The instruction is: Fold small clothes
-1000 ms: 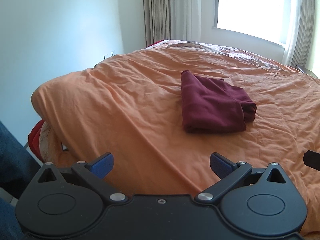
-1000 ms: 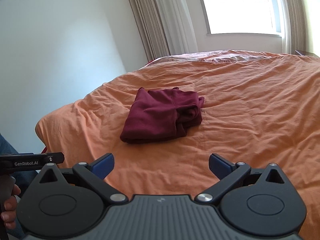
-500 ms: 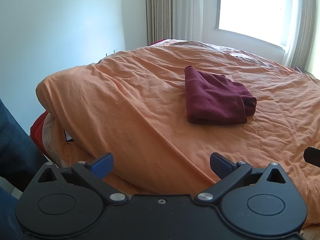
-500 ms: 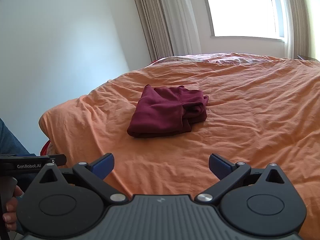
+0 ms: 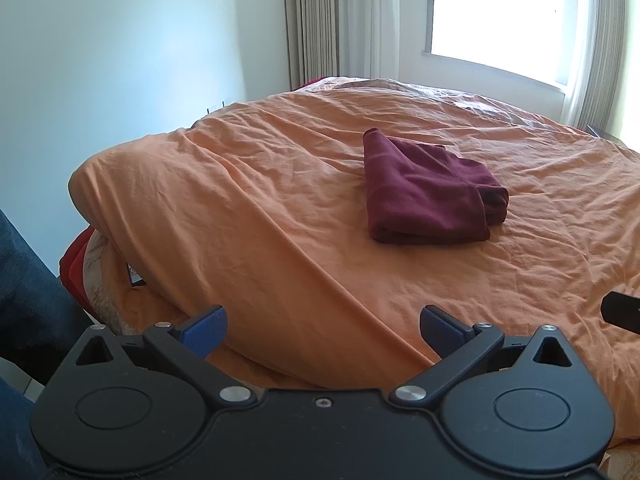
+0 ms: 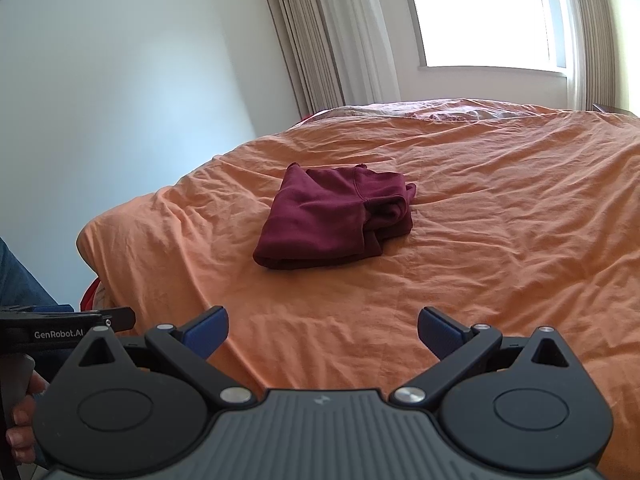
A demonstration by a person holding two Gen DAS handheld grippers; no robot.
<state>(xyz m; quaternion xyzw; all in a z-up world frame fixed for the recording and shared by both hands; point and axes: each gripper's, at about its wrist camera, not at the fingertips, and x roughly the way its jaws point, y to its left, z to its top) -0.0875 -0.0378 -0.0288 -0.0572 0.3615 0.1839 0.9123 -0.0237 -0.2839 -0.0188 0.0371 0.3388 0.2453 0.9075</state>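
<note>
A dark red garment point(image 5: 428, 192) lies folded into a compact bundle on the orange bedspread point(image 5: 260, 200); the right wrist view shows the same garment point(image 6: 336, 216) near the bed's left side. My left gripper point(image 5: 322, 330) is open and empty, held back over the bed's near edge, well short of the garment. In its own view my right gripper point(image 6: 322, 330) is open too, with nothing between its blue fingertips. A black tip of the right gripper point(image 5: 622, 312) shows at the right edge of the left wrist view.
The bed's left corner point(image 5: 92, 184) drops off beside a pale wall. Curtains point(image 6: 340, 40) and a bright window point(image 6: 488, 12) stand beyond the bed. A hand point(image 6: 22, 420) holds the left gripper's body point(image 6: 60, 330), with a denim-clad leg point(image 5: 24, 280) at far left.
Both grippers have drawn back from the bed and risen a little, so the folded garment looks smaller and farther away. Both stay open and the garment has not moved.
</note>
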